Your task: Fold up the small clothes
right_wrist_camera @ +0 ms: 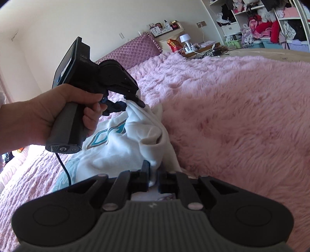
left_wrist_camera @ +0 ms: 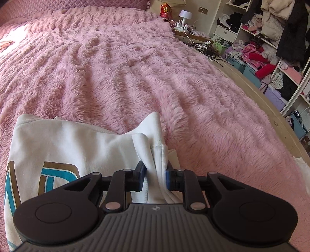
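Right gripper and left gripper each pinch one white sweatshirt edge — garment stretched between them, lower left — over pink blanket.

pink fluffy blanket | white lamp | cluttered shelves

left black two-finger gripper, gripped by the bare left hand, pinches bunched white cloth; right black two-finger gripper likewise clamps white cloth.
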{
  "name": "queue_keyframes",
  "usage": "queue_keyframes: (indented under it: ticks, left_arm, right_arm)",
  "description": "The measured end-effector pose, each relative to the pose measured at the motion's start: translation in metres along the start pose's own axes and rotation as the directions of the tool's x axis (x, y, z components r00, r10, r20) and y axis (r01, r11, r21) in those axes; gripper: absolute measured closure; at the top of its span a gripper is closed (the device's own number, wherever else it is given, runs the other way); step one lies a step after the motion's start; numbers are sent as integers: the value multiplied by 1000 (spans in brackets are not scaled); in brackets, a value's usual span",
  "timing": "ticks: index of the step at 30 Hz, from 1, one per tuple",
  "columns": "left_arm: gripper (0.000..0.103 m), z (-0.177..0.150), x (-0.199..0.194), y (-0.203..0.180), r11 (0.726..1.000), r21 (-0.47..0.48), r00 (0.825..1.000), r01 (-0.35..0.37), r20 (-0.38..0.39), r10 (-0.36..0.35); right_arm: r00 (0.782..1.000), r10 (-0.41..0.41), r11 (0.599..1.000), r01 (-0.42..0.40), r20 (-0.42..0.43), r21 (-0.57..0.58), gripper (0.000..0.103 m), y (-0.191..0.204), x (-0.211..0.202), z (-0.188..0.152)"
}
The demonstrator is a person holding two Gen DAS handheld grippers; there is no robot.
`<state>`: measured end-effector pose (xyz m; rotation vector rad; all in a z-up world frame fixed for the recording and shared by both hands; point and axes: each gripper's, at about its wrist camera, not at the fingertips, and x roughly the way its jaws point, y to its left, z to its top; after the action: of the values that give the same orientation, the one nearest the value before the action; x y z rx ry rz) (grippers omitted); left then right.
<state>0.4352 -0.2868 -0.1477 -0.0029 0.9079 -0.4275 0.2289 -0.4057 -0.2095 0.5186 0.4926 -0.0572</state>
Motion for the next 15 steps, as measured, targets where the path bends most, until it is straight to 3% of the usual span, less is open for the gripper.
queue_keyframes:
  ticks: [3,7,9,12,15]
  left_arm:
    - [74,-4,-2,-7,1000,23,1000,-21,13,20]
    - [69,6,-32,2,999,9,997,33,63,-34]
    - [68,8,-55,11,998,18,994,65,83,-67]
    - [65,-8,-104,34,993,64,988,96,116,-103]
    - [63,-46,-150,59,991,111,987,78,129,-92]
  right_arm:
    - [1000,10,999,-10,-6,37,86,-7,-4,-1]
    - [1000,13,999,-12,-26,46,86,-11,-11,2]
    - [999,17,998,-15,-30,57,80,-13,-18,6]
    - [999,27,997,-25,-28,74,72,-14,-24,8]
    - [1000,15,996,-14,-20,84,62,-15,-25,13]
